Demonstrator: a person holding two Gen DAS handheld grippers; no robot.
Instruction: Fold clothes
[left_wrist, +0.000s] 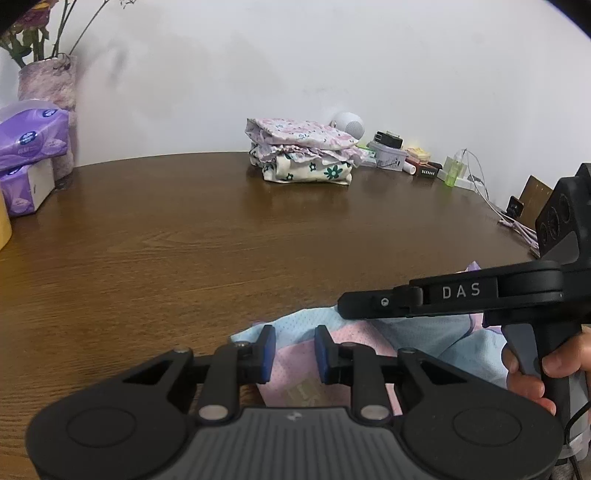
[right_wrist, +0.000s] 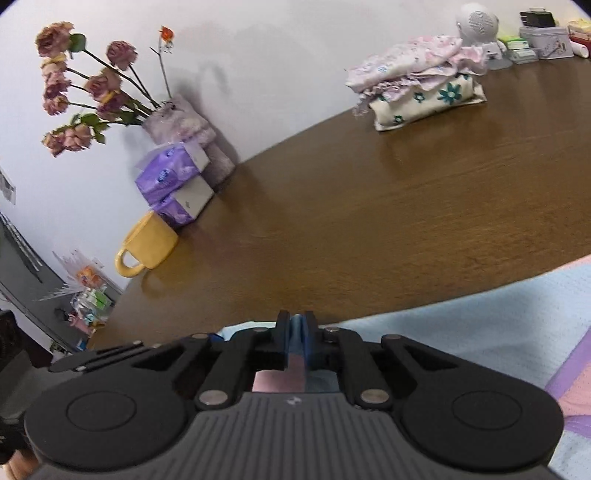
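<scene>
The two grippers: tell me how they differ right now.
The left gripper has a clear gap between its blue pads, with the pastel garment lying under it; the right gripper is shut on a fold of that garment. In the left wrist view the left gripper points forward while the right one crosses sideways. Both are black with blue pads.

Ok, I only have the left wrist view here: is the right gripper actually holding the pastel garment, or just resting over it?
Observer: Holding. In the right wrist view the right gripper is shut on a light-blue fold of the garment.
Operator: And the yellow thing at my left edge?
Observer: A yellow mug on the table beside the tissue packs, with its handle facing away from them.
</scene>
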